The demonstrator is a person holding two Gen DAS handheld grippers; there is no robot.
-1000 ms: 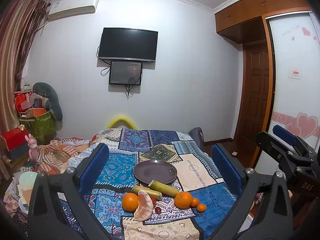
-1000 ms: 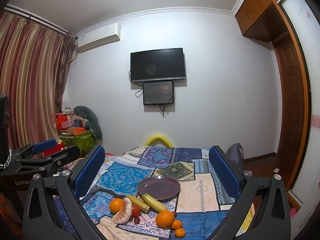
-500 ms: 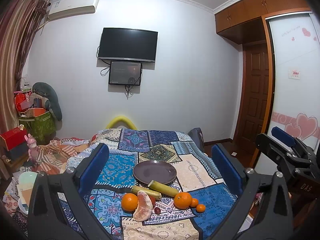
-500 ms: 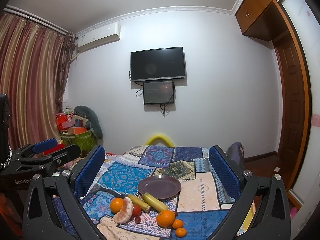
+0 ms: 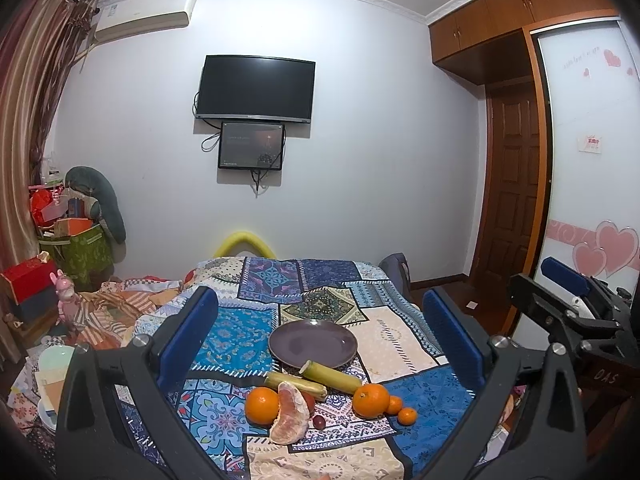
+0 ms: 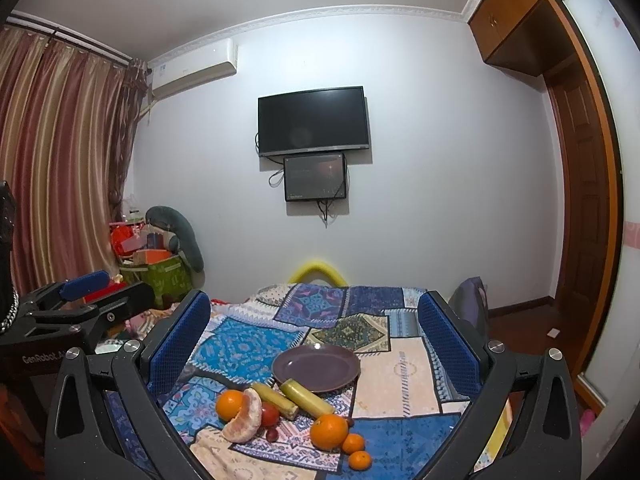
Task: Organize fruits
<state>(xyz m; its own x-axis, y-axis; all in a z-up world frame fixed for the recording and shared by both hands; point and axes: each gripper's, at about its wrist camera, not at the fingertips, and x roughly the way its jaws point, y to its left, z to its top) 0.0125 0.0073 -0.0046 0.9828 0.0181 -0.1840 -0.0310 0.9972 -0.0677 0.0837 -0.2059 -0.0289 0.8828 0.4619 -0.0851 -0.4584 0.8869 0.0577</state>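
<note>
While both the left gripper point(image 5: 320, 332) and right gripper point(image 6: 314, 332) hung spread wide and empty above the bed point(image 5: 392, 340), the fruit lay clustered just in front of the empty purple plate point(image 5: 313, 343): oranges point(image 5: 371, 400), peeled segment point(image 5: 291, 412), two green stalks point(image 5: 330, 374).
</note>
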